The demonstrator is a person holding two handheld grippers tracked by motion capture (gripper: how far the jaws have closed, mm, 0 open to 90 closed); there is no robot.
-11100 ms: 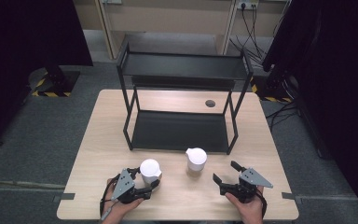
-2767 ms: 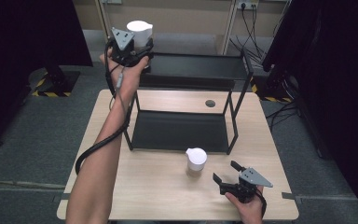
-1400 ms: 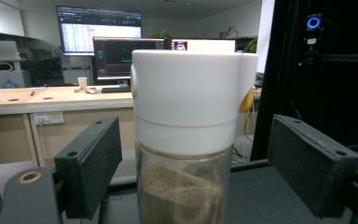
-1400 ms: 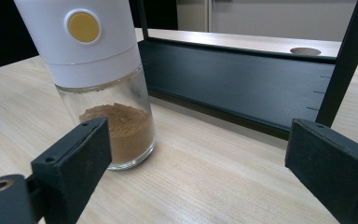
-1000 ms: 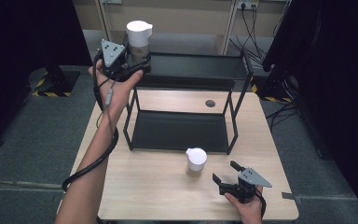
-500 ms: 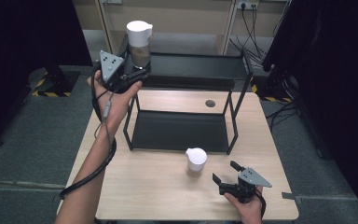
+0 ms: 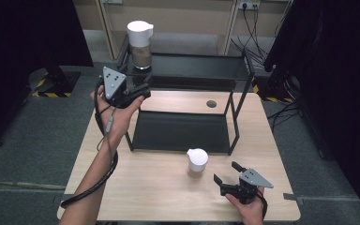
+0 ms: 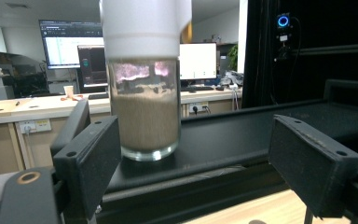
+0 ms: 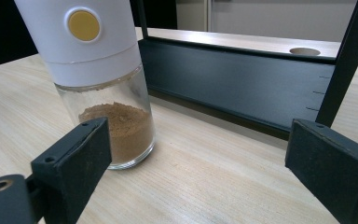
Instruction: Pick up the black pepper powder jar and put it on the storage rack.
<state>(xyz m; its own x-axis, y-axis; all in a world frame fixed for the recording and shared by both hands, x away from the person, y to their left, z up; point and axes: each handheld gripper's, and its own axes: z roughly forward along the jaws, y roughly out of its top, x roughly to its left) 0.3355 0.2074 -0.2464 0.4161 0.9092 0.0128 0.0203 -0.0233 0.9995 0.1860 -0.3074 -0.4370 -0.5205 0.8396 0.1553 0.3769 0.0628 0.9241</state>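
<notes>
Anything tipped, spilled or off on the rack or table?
Nothing stands out. One spice jar stands upright on the rack's top shelf, the other jar upright on the table. No powder spilled. Left gripper and right gripper are open and empty.

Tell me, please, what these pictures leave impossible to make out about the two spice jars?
- Shelf jar: left gripper view, its cap top is cut off by the upper edge.
- Table jar: right gripper view, its cap top is cut off by the upper edge; the right gripper's near pad hides part of its base.
- High view: the powders are too small to identify.
</notes>
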